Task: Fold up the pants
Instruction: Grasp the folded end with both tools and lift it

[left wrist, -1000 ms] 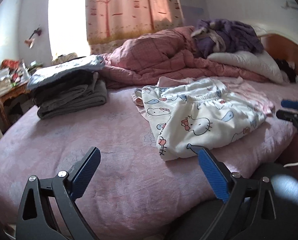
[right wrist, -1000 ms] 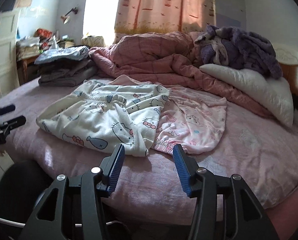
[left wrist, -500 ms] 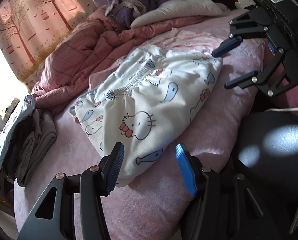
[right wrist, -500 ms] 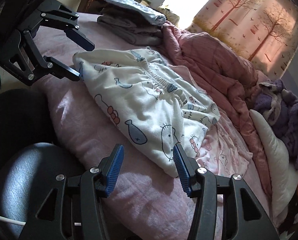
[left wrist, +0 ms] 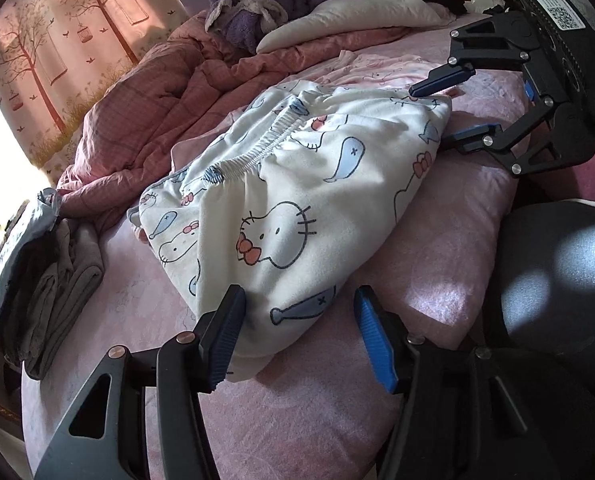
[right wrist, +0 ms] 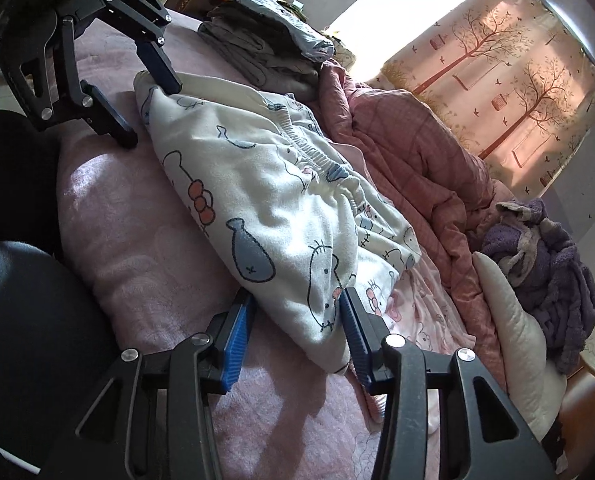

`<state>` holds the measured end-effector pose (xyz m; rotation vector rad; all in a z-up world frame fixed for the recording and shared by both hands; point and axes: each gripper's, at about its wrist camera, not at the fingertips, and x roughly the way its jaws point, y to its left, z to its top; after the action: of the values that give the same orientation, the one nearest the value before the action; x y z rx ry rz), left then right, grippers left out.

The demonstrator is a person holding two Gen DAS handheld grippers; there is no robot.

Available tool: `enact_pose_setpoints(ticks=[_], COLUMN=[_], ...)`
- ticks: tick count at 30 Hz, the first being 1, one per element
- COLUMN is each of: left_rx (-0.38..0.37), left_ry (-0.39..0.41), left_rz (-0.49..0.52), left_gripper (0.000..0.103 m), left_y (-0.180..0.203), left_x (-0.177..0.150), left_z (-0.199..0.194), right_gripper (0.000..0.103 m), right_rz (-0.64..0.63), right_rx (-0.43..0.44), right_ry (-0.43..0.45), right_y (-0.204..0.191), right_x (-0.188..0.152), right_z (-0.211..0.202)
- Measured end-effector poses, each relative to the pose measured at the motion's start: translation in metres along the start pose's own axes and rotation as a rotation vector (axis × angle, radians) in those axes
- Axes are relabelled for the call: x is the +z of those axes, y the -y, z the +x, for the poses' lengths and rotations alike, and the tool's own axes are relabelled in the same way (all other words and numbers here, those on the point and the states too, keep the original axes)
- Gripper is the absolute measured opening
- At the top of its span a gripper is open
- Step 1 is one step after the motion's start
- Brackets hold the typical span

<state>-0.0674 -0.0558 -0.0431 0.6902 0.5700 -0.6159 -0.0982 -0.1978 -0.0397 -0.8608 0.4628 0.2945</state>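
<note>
Pants (left wrist: 297,184), white with cartoon cats and blue fish, folded over with elastic waistband uppermost, lying near front edge of pink bed (left wrist: 305,412), partly over a pink printed garment (right wrist: 425,312). Left hand-held gripper (left wrist: 297,332) straddling near corner of the pants, jaws apart, left pad against the cloth, right pad clear of it, not clamped. Right hand-held gripper (right wrist: 295,330) set around the other near corner, jaws closing with a bunch of white cloth between them, both pads at the fabric. Farther back: rumpled pink quilt (left wrist: 145,120), stack of folded grey clothes (left wrist: 45,292), white pillow (right wrist: 509,332), purple fleece heap (right wrist: 553,260), tree-patterned curtain (right wrist: 497,60).
</note>
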Motion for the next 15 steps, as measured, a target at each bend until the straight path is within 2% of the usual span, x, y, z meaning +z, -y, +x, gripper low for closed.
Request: enact_pose_setpoints(ticks=[2, 6, 9, 10, 11, 13, 14, 15], left_rx=[0.064, 0.133, 0.158, 0.145, 0.124, 0.129, 0.134, 0.137], left_ry=[0.041, 0.092, 0.113, 0.114, 0.110, 0.106, 0.105, 0.105], left_rz=[0.018, 0.056, 0.094, 0.087, 0.080, 0.086, 0.094, 0.100], left_gripper=[0.057, 0.057, 0.053, 0.043, 0.032, 0.024, 0.015, 0.010], left_y=[0.003, 0.010, 0.013, 0.012, 0.011, 0.011, 0.012, 0.012], left_x=[-0.001, -0.006, -0.008, -0.008, -0.007, -0.006, -0.005, -0.005], left_z=[0.000, -0.004, -0.002, -0.001, 0.001, 0.003, 0.003, 0.003], right_gripper=[0.038, 0.038, 0.038, 0.037, 0.028, 0.016, 0.013, 0.012], right_rz=[0.001, -0.011, -0.005, -0.011, -0.013, 0.007, 0.024, 0.036], right_rx=[-0.021, -0.128, -0.102, -0.109, -0.112, -0.077, -0.069, -0.062], right_ry=[0.011, 0.055, 0.022, 0.017, 0.020, 0.006, 0.004, 0.003], right_y=[-0.001, -0.003, 0.001, 0.001, 0.000, 0.000, 0.000, 0.001], right_x=[0.000, -0.001, -0.003, -0.003, -0.003, -0.001, 0.000, 0.001], right_z=[0.000, -0.006, -0.002, 0.000, 0.001, 0.003, 0.003, 0.003])
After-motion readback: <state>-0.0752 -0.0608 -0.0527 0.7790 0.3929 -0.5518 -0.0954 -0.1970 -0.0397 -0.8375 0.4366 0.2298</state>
